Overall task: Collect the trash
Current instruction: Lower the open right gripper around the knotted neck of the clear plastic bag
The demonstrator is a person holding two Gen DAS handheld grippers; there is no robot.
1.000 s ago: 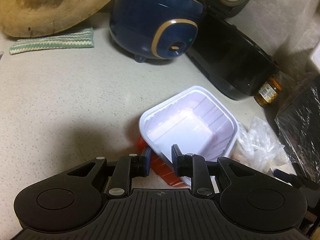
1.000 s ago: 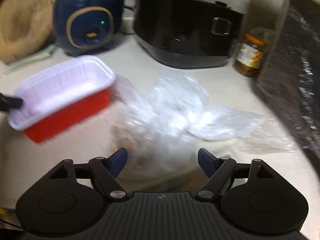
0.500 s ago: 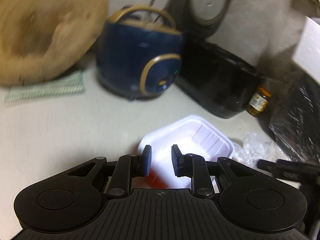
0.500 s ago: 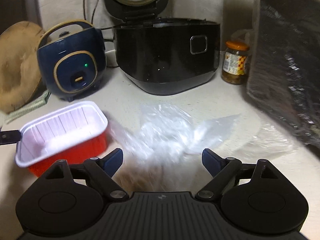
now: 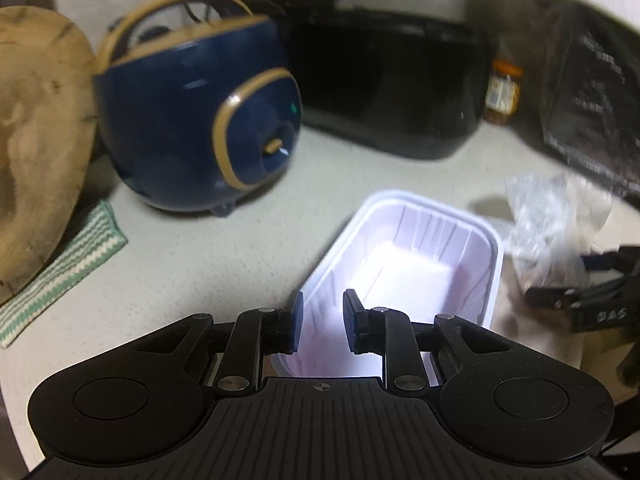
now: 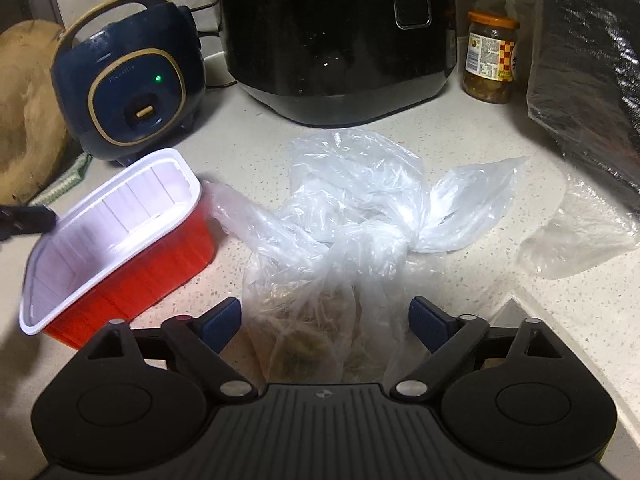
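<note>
Tray gripped, bag between open fingers

Left hand-held gripper [image 5: 321,325] clamps the red tray [image 6: 116,248] rim at 9 o'clock; right hand-held gripper [image 6: 326,322] gapes around the plastic bag [image 6: 344,232] on the surface [image 6: 460,140].

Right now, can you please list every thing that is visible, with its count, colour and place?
Red plastic tray with white inside: one, tilted, rim pinched by left gripper.
Clear plastic bag of food scraps: one, centre counter, between open right fingers.
Loose clear plastic film: one, right of bag.
Navy rice cooker with gold trim: one, back left.
Black cooker: one, back centre.
Glass jar with orange lid: one, back right.
Round wooden board: one, far left.
Green-striped cloth: one, beneath board.
Speckled counter: one.
Left gripper: shut on tray rim.
Right gripper: open.
</note>
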